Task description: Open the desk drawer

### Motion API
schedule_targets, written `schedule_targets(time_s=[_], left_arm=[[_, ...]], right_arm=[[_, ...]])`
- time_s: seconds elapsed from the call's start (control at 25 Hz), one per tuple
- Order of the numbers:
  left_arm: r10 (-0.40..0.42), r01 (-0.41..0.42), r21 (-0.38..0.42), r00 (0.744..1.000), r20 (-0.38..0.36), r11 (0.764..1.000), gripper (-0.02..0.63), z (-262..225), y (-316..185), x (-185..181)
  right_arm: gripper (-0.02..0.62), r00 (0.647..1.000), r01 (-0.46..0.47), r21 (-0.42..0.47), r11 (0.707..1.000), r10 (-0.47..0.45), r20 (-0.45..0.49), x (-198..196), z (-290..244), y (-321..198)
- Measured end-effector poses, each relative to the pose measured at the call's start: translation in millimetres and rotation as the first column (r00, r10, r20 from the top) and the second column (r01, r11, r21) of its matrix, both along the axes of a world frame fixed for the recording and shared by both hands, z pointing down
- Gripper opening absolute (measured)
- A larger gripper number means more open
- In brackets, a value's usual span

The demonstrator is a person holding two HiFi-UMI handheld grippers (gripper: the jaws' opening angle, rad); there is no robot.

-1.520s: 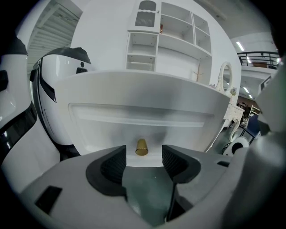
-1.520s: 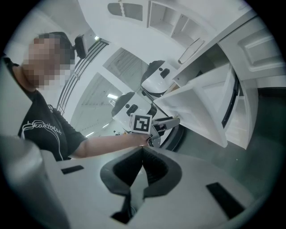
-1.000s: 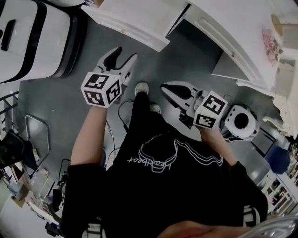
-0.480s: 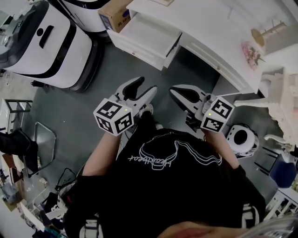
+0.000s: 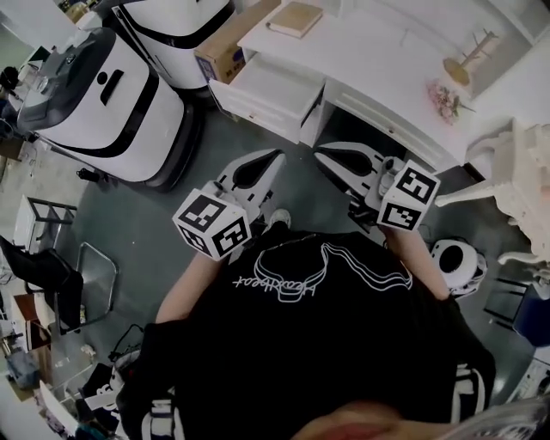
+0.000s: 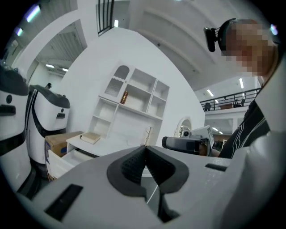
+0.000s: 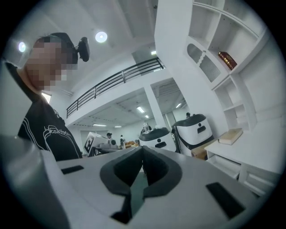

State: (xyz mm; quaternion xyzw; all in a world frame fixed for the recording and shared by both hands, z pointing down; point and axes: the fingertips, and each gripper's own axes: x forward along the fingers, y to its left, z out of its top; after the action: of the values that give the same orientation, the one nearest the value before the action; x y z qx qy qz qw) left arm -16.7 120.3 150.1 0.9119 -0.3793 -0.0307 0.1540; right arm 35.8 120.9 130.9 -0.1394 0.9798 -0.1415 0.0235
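Note:
The white desk (image 5: 378,64) runs across the top of the head view. Its left drawer (image 5: 268,88) stands pulled out, pale inside, and also shows as the drawer (image 6: 73,156) low on the left in the left gripper view. My left gripper (image 5: 277,155) hangs in the air just in front of that drawer without touching it. Its jaws have just been closing and now meet with nothing between them, as the left gripper (image 6: 144,147) shows in its own view. My right gripper (image 5: 320,153) hovers beside it, also shut and empty, tips together in the right gripper view (image 7: 142,148).
A tan book (image 5: 295,17) lies on the desk, and a small branch-shaped stand (image 5: 468,47) farther right. A cardboard box (image 5: 225,50) sits left of the drawer. Large white machines (image 5: 103,94) stand at the left. A round white stool (image 5: 455,262) is at the right, a metal frame (image 5: 86,275) at the left.
Both grippers have risen and come closer to the desk. The left jaws, wide apart in both earlier frames, are now together. The head view now takes in more of the desk top.

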Motion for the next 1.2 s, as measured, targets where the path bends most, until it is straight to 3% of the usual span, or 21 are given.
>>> schedule_targets(time_s=[0.36, 1.2], left_arm=[[0.004, -0.007, 0.075, 1.000, 0.030, 0.997, 0.005, -31.6, 18.1, 17.9], [0.015, -0.018, 0.091, 0.999, 0.038, 0.996, 0.005, -41.7, 25.5, 25.8]], right_arm=[[0.005, 0.999, -0.034, 0.096, 0.995, 0.030, 0.045, 19.5, -29.8, 18.5], [0.005, 0.998, -0.051, 0.079, 0.996, 0.048, 0.044, 18.6, -26.8, 26.2]])
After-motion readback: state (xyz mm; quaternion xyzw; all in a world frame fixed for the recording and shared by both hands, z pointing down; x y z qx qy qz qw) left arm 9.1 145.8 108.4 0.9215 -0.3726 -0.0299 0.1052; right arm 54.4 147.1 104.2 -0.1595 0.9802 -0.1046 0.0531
